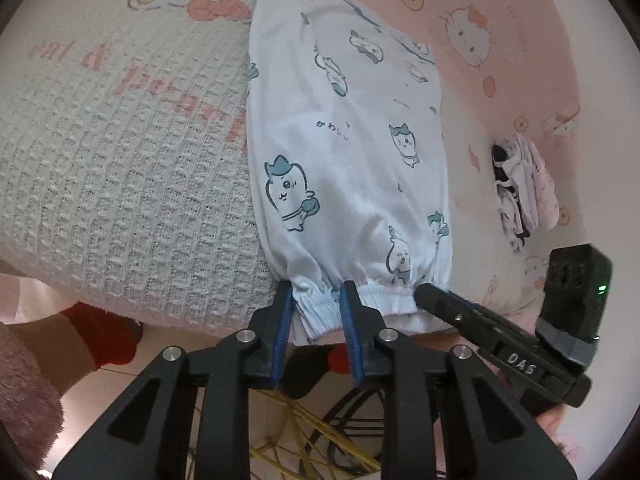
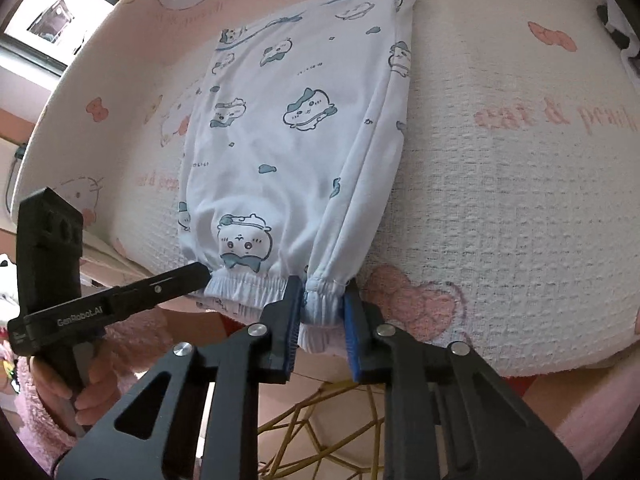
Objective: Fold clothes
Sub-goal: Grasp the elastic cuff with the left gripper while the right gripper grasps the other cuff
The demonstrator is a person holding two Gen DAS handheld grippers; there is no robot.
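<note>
White trousers (image 1: pixel 344 152) with blue cartoon prints lie flat and folded lengthwise on the bed, their elastic cuffs (image 1: pixel 384 300) at the near edge. My left gripper (image 1: pixel 316 290) is shut on the left end of the cuffs, with bunched fabric filling the gap between its blue pads. At the right end of the cuffs is my right gripper (image 1: pixel 426 292). In the right wrist view my right gripper (image 2: pixel 324 286) is shut on the right-hand cuff (image 2: pixel 326 300) of the trousers (image 2: pixel 292 128). The left gripper (image 2: pixel 200 271) meets the far left end of the cuffs.
A white waffle blanket (image 1: pixel 120 180) and a pink cat-print sheet (image 1: pixel 500 80) cover the bed. A small pile of folded clothes (image 1: pixel 524 188) lies to the right. Red socks (image 1: pixel 100 336) and a yellow wire frame (image 2: pixel 320 420) show below the bed edge. A pink-sleeved hand (image 2: pixel 92 396) holds the left gripper.
</note>
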